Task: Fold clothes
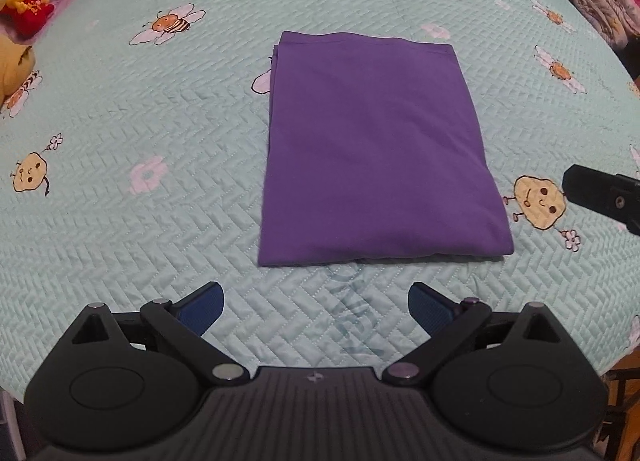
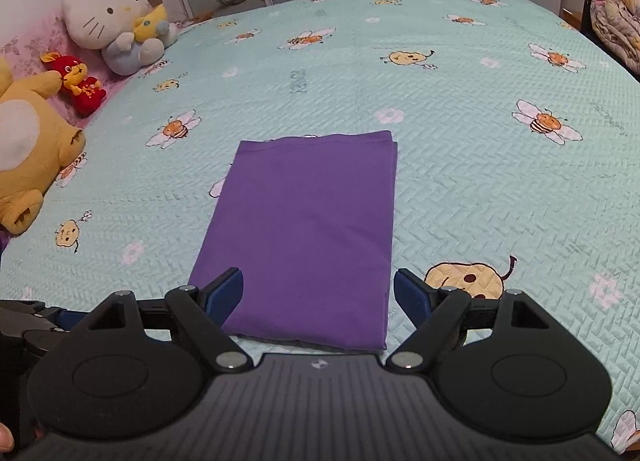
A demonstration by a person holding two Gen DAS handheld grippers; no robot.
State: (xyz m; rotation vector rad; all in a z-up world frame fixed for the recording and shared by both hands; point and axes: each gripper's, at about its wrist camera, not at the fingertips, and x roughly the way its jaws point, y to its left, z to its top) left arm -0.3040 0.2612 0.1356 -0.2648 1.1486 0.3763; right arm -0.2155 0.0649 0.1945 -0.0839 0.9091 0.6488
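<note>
Purple garment (image 1: pixel 372 149), folded flat mid-bed; my left hand-held gripper (image 1: pixel 316 307) and right hand-held gripper (image 2: pixel 318 297) both spread, empty.

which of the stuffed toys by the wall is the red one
The small red toy, between the big yellow plush and the white cat plush; the others aren't red.

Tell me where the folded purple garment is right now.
The folded purple cloth rectangle lies flat mid-bed on the mint quilted bedspread, centred in both wrist views, just ahead of the open left hand-held gripper, with plush toys far left.
</note>
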